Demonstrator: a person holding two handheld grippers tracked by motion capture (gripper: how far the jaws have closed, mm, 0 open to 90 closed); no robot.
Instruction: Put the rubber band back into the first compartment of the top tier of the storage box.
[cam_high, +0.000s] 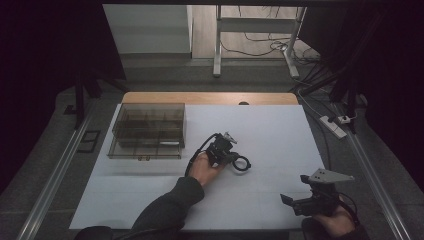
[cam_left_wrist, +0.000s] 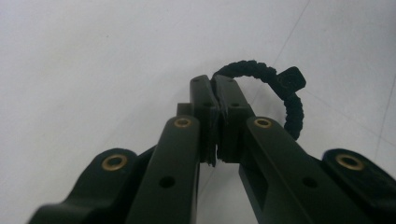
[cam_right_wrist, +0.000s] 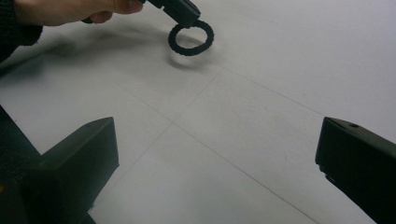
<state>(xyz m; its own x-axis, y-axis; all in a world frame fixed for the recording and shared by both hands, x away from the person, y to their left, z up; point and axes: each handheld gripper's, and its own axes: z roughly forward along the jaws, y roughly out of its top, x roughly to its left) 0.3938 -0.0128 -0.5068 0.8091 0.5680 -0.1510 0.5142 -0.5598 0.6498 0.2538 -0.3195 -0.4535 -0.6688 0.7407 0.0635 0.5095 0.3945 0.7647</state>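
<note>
The left gripper (cam_high: 235, 156) has its jaws clenched on a black ring (cam_left_wrist: 280, 88) mid-bench; the right gripper (cam_high: 292, 200), at five o'clock, is released. Likely bound for the box (cam_high: 147, 131) at ten o'clock, so keep the pinch firm.

The high view looked forward and down from above the person's side, taking in the whole white table (cam_high: 280, 130), a clear compartment box (cam_high: 147, 131) at its far left, and floor with cables beyond. The left gripper view rode close behind the left gripper (cam_left_wrist: 218, 100), almost on the tabletop, facing along the jaws at a black braided ring (cam_left_wrist: 285, 95) just ahead. The right gripper view sat low behind the right gripper (cam_right_wrist: 215, 163) (its jaws framing the bottom corners) and faced across the table toward the other hand (cam_right_wrist: 65, 10). All three views shared that ring (cam_high: 241, 163) (cam_right_wrist: 191, 38) and the bare white surface around it.
</note>
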